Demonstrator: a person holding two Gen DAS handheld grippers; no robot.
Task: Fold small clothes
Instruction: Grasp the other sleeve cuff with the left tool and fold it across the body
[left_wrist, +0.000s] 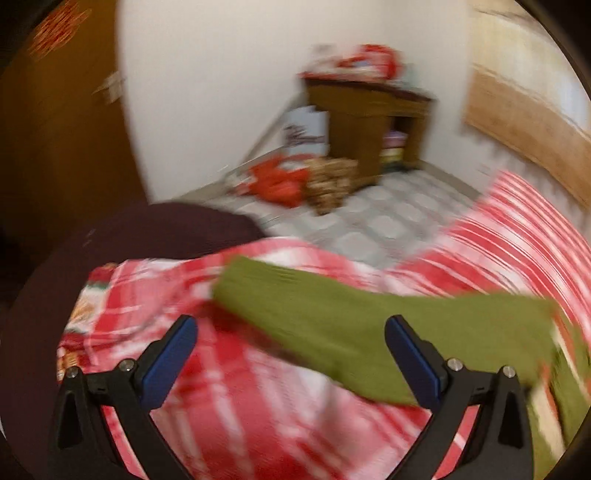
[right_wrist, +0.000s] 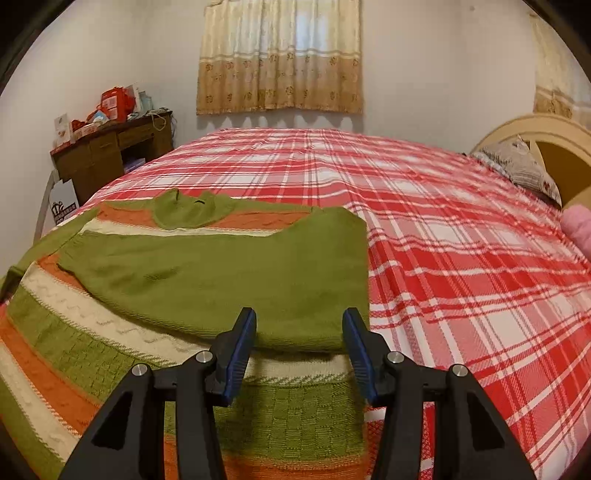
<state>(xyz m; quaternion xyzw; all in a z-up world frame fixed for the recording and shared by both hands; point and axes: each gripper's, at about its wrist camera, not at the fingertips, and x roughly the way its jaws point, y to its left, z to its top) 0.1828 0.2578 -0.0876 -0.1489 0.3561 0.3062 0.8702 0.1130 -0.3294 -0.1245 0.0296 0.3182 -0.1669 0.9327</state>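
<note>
Bed (right_wrist: 424, 229), red-and-white plaid cover, fills most of the right wrist view. Sweater (right_wrist: 155, 295), green with orange and cream stripes, lies flat on the bed's near left part, one green sleeve folded across its body. Wooden desk (right_wrist: 107, 151), cluttered on top, stands against the wall beyond the bed's left edge. Right gripper (right_wrist: 299, 354): jaws partly apart, empty, poised over the folded sleeve's end. Left gripper (left_wrist: 291, 358): jaws wide apart, empty, above the cover, with the other green sleeve (left_wrist: 369, 325) lying beneath it; that view is blurred.
</note>
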